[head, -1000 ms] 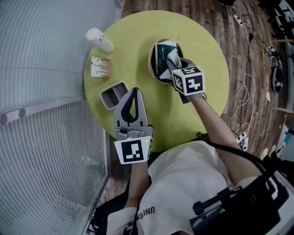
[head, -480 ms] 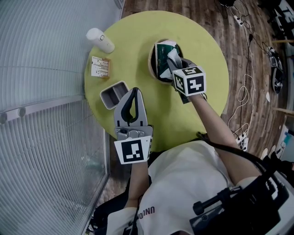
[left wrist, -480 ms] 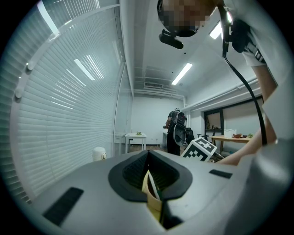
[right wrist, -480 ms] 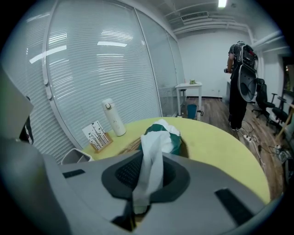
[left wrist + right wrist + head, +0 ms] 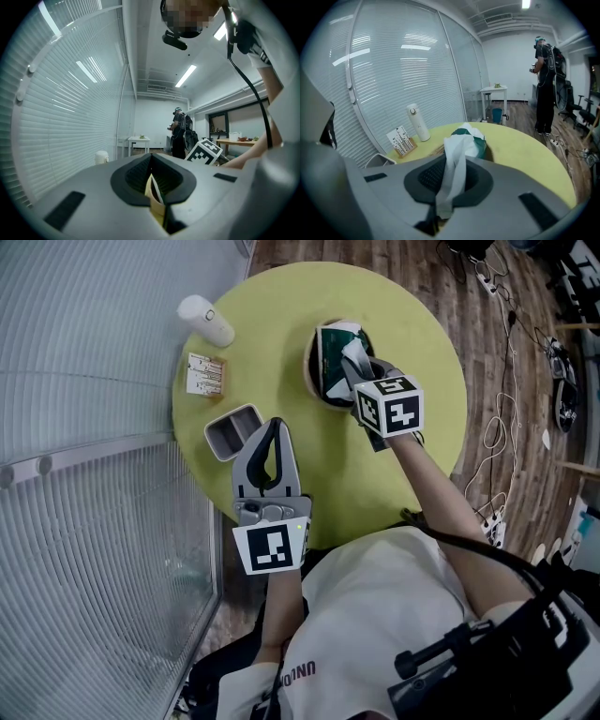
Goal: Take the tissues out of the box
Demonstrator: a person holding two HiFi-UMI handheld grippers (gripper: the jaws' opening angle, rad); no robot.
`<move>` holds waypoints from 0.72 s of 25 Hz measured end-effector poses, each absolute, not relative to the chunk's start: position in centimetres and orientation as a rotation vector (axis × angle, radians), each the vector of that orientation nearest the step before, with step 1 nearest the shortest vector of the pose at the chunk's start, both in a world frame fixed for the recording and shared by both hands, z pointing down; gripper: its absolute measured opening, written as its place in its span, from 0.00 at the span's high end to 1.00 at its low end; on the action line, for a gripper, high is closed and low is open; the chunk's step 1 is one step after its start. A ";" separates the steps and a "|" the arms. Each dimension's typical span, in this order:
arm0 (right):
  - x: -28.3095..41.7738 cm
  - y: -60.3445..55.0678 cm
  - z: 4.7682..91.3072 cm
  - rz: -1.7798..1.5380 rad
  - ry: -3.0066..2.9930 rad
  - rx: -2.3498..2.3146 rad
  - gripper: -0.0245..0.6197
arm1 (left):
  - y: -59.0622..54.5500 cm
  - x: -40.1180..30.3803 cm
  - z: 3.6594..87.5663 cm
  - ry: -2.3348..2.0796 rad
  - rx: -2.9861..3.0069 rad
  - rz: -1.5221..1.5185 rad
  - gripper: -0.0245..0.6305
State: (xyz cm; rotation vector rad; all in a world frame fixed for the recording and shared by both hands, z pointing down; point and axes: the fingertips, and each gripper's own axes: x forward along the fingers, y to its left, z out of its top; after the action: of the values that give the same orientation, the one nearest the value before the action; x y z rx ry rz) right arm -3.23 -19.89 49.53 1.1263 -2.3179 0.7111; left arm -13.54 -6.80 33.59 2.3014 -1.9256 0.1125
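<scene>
A white paper tissue (image 5: 453, 164) stands pulled up out of the top of the dark green tissue box (image 5: 330, 367). It runs as a long twisted strip from the box's opening back into the right gripper (image 5: 356, 373). That gripper's fingers have just been closing and are clamped on the strip's lower end, right at the box's near edge. The box sits inside a round, tan-rimmed holder (image 5: 308, 371) on the round yellow-green tabletop (image 5: 281, 306), about at its middle.

Left of the box and nearer the person lies a small grey rectangular tray (image 5: 232, 433). Straight left of the box stands a small printed card in a wooden base (image 5: 204, 377). Beyond the card, still left of the box, is a white cylindrical flask (image 5: 206, 322) at the tabletop's edge.

The left gripper (image 5: 273, 427) hangs over the tabletop's near edge, well to the box's near left and just beside the tray. Its fingers are together and grip nothing I can name; only a pale yellow sliver shows in the slit.

Far behind the box, a person (image 5: 545, 84) stands on the wooden floor (image 5: 525, 115).
</scene>
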 end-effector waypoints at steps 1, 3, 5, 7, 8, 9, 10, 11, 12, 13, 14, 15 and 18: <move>-3.3 -19.9 49.4 0.709 -2.320 1.126 0.91 | -6.8 -13.6 33.5 -1.927 2.301 0.112 0.94; -3.3 -19.9 49.3 0.704 -2.324 1.126 0.91 | -6.8 -13.7 33.5 -1.929 2.300 0.112 0.94; -3.3 -19.9 49.1 0.699 -2.330 1.127 0.91 | -6.7 -13.7 33.4 -1.934 2.300 0.110 0.94; -3.2 -19.9 48.9 0.692 -2.335 1.131 0.91 | -6.6 -13.6 33.4 -1.936 2.299 0.109 0.94; -3.2 -19.9 48.7 0.689 -2.338 1.133 0.91 | -6.6 -13.6 33.4 -1.935 2.300 0.109 0.94; -3.2 -20.0 48.6 0.685 -2.340 1.134 0.91 | -6.6 -13.6 33.4 -1.935 2.301 0.108 0.94; -3.2 -20.0 48.5 0.682 -2.342 1.135 0.91 | -6.6 -13.6 33.4 -1.935 2.303 0.107 0.94; -3.1 -20.0 48.4 0.679 -2.344 1.136 0.91 | -6.6 -13.6 33.4 -1.935 2.304 0.105 0.94; -3.1 -20.0 48.4 0.679 -2.345 1.138 0.91 | -6.6 -13.6 33.3 -1.935 2.307 0.103 0.94; -3.1 -20.0 48.3 0.679 -2.346 1.139 0.91 | -6.6 -13.6 33.3 -1.934 2.309 0.102 0.94; -3.1 -19.9 48.3 0.679 -2.348 1.140 0.91 | -6.5 -13.6 33.2 -1.933 2.311 0.102 0.94; -3.1 -19.9 48.2 0.678 -2.351 1.141 0.91 | -6.5 -13.5 33.2 -1.932 2.313 0.102 0.94; -3.1 -20.0 48.0 0.671 -2.357 1.143 0.91 | -6.5 -13.6 33.2 -1.931 2.316 0.101 0.94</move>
State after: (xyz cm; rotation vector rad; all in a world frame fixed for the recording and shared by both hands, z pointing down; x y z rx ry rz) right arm -3.09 -20.01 48.00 1.1426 -2.3568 0.6710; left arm -13.56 -6.54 33.18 2.3161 -1.9312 0.1012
